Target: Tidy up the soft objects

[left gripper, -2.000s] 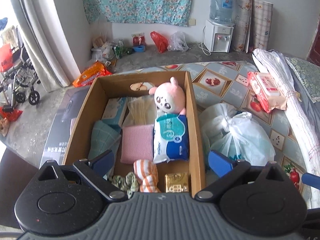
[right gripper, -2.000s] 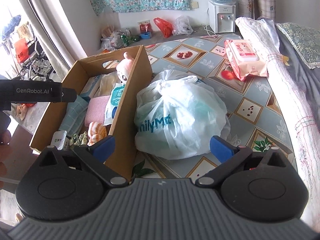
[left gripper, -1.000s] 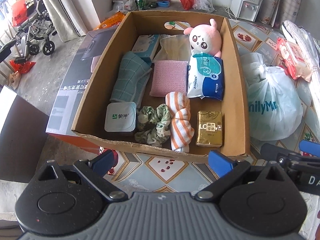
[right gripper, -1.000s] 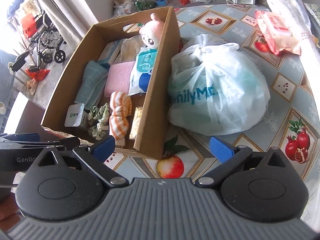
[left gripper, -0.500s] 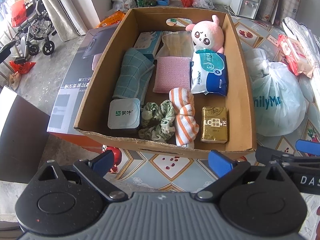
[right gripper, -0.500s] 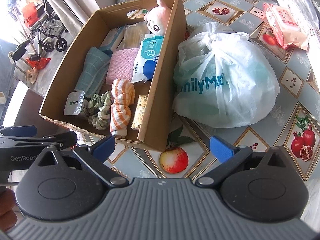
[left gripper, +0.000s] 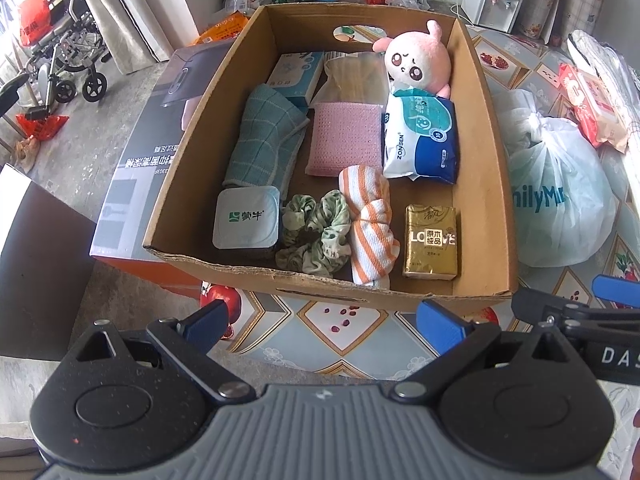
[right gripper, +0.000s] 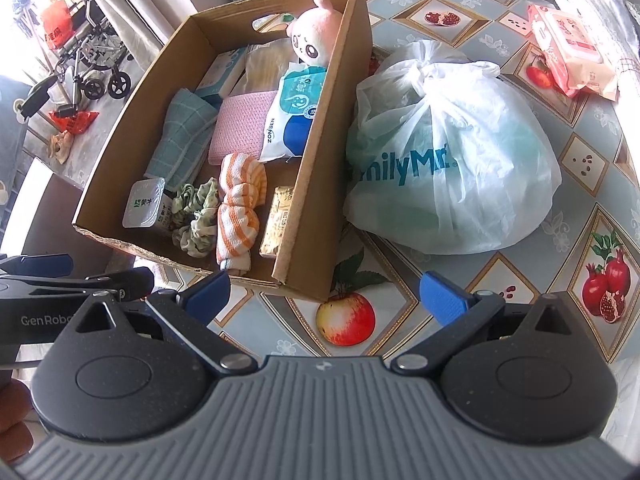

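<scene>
A cardboard box (left gripper: 492, 184) stands on the table and also shows in the right wrist view (right gripper: 316, 168). It holds a pink plush toy (left gripper: 416, 62), a wipes pack (left gripper: 420, 140), a pink cloth (left gripper: 346, 144), a teal cloth (left gripper: 264, 136), an orange-striped towel (left gripper: 370, 224), a green scrunchie (left gripper: 316, 236), a gold tissue pack (left gripper: 431, 242) and a yogurt cup (left gripper: 246, 218). My left gripper (left gripper: 322, 326) is open and empty, held back in front of the box's near wall. My right gripper (right gripper: 326, 294) is open and empty, near the box's front right corner.
A tied white plastic bag (right gripper: 452, 160) lies right of the box. A pink wipes pack (right gripper: 568, 46) lies at the table's far right beside a folded cloth. The table (right gripper: 520, 280) has a fruit-pattern cover. A flat grey carton (left gripper: 144, 152) lies left of the box.
Both grippers have pulled back and risen from the box, so the whole box now shows from above. Nothing in the box has moved. Both stay open.
</scene>
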